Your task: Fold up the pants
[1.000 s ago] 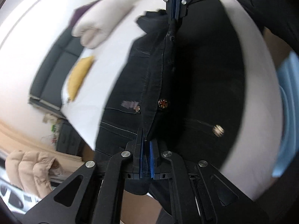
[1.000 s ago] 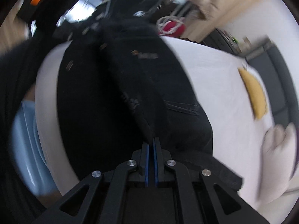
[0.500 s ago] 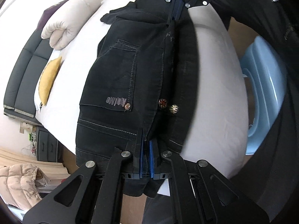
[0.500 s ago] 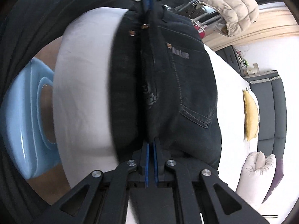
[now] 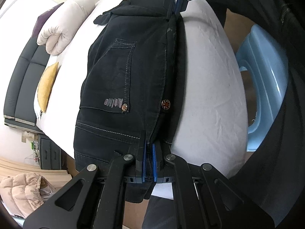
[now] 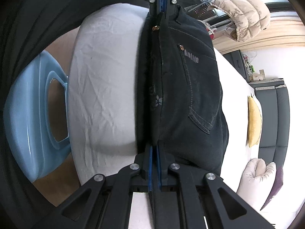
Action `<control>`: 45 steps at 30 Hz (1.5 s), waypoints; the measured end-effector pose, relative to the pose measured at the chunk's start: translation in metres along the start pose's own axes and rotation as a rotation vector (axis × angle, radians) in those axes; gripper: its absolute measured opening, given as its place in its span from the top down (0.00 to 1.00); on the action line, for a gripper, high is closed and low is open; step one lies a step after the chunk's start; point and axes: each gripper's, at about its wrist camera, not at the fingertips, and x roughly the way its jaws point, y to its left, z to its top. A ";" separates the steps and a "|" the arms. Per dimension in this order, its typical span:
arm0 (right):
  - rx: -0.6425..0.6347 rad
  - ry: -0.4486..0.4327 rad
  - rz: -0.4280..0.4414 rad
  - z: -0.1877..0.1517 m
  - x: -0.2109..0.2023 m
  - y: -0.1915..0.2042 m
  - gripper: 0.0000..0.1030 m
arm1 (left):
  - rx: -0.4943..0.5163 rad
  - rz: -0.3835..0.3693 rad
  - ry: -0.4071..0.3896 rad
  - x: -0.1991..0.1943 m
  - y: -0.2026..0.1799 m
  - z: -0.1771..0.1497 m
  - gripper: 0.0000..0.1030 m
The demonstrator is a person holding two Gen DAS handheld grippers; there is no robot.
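The black jeans [image 5: 124, 80] lie bunched on the white bed [image 5: 209, 87], their waistband stretched taut between my two grippers. My left gripper [image 5: 148, 148] is shut on one end of the waistband, near a copper button [image 5: 165, 104]. My right gripper [image 6: 154, 150] is shut on the other end. In the right wrist view the jeans [image 6: 188, 95] show a back pocket and a printed label. Each gripper shows at the top of the other's view: the right one in the left wrist view [image 5: 176, 5], the left one in the right wrist view [image 6: 163, 2].
A light blue plastic stool [image 5: 266, 87] stands on the floor beside the bed; it also shows in the right wrist view [image 6: 34, 118]. A yellow cushion [image 5: 46, 87], a cream rolled quilt [image 5: 63, 24] and a dark sofa [image 5: 19, 87] lie beyond. A beige puffer jacket [image 6: 246, 13] hangs nearby.
Both grippers have lowered the jeans onto the bed and pulled the waistband straight. The fabric has spread flatter, and the blur has gone.
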 end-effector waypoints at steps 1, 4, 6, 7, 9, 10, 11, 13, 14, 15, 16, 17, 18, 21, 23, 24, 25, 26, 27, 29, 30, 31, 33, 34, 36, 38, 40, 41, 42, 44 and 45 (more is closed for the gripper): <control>-0.011 0.004 -0.009 0.001 0.001 0.004 0.94 | 0.004 0.010 -0.003 0.000 -0.001 -0.001 0.95; -0.037 0.015 -0.034 0.003 0.004 0.012 0.94 | 0.025 0.047 0.001 -0.002 -0.002 -0.002 0.94; -0.042 0.022 -0.047 0.005 0.005 0.015 0.93 | 0.021 0.053 0.010 -0.004 -0.001 -0.002 0.92; -0.039 0.026 -0.049 0.006 0.006 0.015 0.92 | 0.012 0.048 0.023 -0.005 0.001 -0.002 0.91; -0.039 0.038 -0.065 0.009 0.005 0.023 0.92 | -0.004 0.030 0.059 -0.007 0.006 -0.002 0.88; -0.046 0.046 -0.078 0.010 0.005 0.026 0.92 | -0.007 0.016 0.078 -0.008 0.008 -0.003 0.85; -0.047 0.052 -0.086 0.011 0.005 0.028 0.92 | -0.008 0.002 0.102 -0.011 0.010 -0.006 0.82; -0.030 0.058 -0.088 0.013 0.005 0.028 0.92 | -0.021 -0.017 0.135 -0.015 0.014 -0.012 0.74; -0.021 0.059 -0.087 0.013 0.005 0.028 0.92 | -0.044 -0.026 0.159 -0.016 0.019 -0.014 0.73; -0.014 0.061 -0.087 0.014 0.005 0.027 0.92 | -0.099 -0.056 0.191 -0.016 0.028 -0.018 0.73; -0.011 0.062 -0.088 0.014 0.005 0.027 0.92 | -0.134 -0.067 0.199 -0.017 0.033 -0.019 0.73; -0.010 0.063 -0.091 0.015 0.005 0.027 0.92 | -0.189 -0.071 0.197 -0.020 0.042 -0.020 0.73; -0.009 0.065 -0.094 0.015 0.005 0.027 0.92 | -0.233 -0.070 0.190 -0.023 0.049 -0.019 0.73; -0.002 0.072 -0.104 0.017 0.006 0.029 0.92 | -0.404 -0.055 0.119 -0.030 0.077 0.001 0.73; 0.008 0.076 -0.110 0.017 0.006 0.029 0.91 | -0.533 -0.076 0.026 -0.032 0.095 0.022 0.73; 0.011 0.078 -0.116 0.018 0.006 0.030 0.91 | -0.596 -0.104 -0.022 -0.030 0.104 0.034 0.73; 0.012 0.079 -0.122 0.017 0.006 0.030 0.91 | -0.641 -0.122 -0.054 -0.024 0.109 0.046 0.73; 0.016 0.081 -0.126 0.018 0.007 0.031 0.91 | -0.695 -0.140 -0.075 -0.013 0.114 0.059 0.73; 0.020 0.084 -0.130 0.018 0.007 0.031 0.91 | -0.736 -0.172 -0.082 0.001 0.116 0.070 0.73; 0.029 0.087 -0.141 0.019 0.007 0.033 0.91 | -0.782 -0.210 -0.074 0.027 0.114 0.084 0.73; 0.036 0.087 -0.146 0.019 0.007 0.033 0.91 | -0.813 -0.238 -0.039 0.048 0.111 0.089 0.73; 0.046 0.083 -0.153 0.018 0.007 0.033 0.91 | -0.842 -0.275 0.030 0.074 0.104 0.090 0.72; 0.075 0.080 -0.156 0.016 0.008 0.033 0.90 | -0.863 -0.234 0.005 0.090 0.092 0.087 0.72; 0.085 0.076 -0.160 0.015 0.008 0.034 0.90 | -0.860 -0.214 -0.007 0.090 0.089 0.088 0.72; 0.102 0.055 -0.179 0.011 0.005 0.035 0.90 | -0.844 -0.205 0.015 0.088 0.090 0.092 0.72; 0.136 0.031 -0.188 0.007 -0.001 0.035 0.85 | -0.840 -0.219 0.039 0.088 0.094 0.095 0.72; 0.190 -0.002 -0.192 -0.002 -0.008 0.031 0.58 | -0.895 -0.256 0.042 0.084 0.109 0.098 0.72; 0.220 -0.014 -0.178 -0.006 -0.012 0.029 0.45 | -0.924 -0.264 0.018 0.080 0.118 0.102 0.72; 0.253 -0.030 -0.169 -0.010 -0.017 0.027 0.29 | -0.948 -0.265 -0.016 0.077 0.126 0.106 0.72; 0.356 -0.077 -0.122 -0.022 -0.030 0.017 0.28 | -0.976 -0.268 -0.041 0.081 0.136 0.116 0.72; 0.414 -0.084 -0.103 -0.028 -0.035 0.011 0.28 | -0.989 -0.281 -0.036 0.089 0.139 0.121 0.72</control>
